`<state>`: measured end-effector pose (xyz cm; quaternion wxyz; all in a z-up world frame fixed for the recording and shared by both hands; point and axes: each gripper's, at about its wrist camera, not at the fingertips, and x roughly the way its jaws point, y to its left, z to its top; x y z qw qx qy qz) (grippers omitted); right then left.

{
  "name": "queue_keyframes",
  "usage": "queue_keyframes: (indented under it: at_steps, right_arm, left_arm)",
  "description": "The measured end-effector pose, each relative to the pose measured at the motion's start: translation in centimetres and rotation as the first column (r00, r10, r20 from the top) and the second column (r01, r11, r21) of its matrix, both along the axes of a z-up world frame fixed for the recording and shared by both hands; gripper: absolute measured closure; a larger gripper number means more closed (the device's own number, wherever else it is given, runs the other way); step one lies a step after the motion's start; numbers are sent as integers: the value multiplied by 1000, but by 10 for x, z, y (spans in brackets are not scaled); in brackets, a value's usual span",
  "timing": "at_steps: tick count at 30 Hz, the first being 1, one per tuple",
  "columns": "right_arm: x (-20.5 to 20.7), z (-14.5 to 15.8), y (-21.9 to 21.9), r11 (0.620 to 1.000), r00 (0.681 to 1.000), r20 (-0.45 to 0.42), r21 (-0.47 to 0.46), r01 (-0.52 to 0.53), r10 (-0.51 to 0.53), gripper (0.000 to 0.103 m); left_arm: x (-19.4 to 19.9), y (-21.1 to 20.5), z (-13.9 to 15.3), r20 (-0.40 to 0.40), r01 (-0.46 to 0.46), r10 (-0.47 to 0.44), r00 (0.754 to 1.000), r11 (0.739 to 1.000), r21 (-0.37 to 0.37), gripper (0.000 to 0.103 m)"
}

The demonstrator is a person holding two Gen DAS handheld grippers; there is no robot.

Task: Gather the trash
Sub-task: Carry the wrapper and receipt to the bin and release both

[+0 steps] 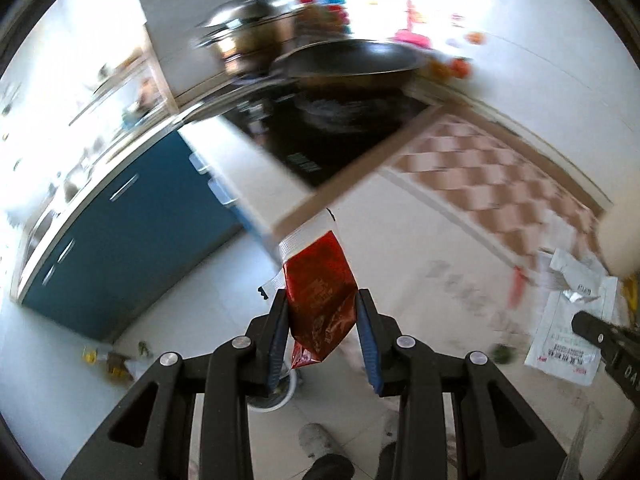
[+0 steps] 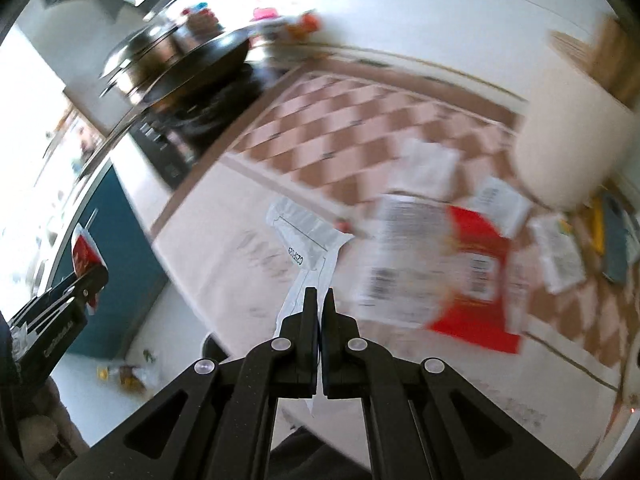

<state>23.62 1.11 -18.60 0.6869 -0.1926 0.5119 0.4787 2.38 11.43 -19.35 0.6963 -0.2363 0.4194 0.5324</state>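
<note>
Both grippers are matte black linkages with round silver screws; the left gripper fingers carry blue pads.

Surface: pale countertop with a pink-and-white checkered mat
On mat: red-and-white package, several white packets — blurred
At far end: black cooktop — dark pan on it

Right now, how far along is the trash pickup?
Nothing visibly binned yet. In hand: the left gripper holds a red sauce packet; the right gripper is shut on a white wrapper. Left: the red-and-white package, white packets on the counter and scraps on the floor.
</note>
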Motion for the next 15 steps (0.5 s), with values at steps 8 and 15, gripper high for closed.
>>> queue_keyframes:
  at_steps: [8, 15]
  right_arm:
    - [-153, -63, 97, 966, 970, -19, -91, -241, 240, 103]
    - [-275, -178, 160, 901, 922, -116, -197, -386, 370, 103]
  left_arm:
    - [-155, 58, -75, -31, -250, 248, 968, 962, -115, 74]
    - [-276, 98, -211, -70, -404, 403, 913, 862, -306, 74]
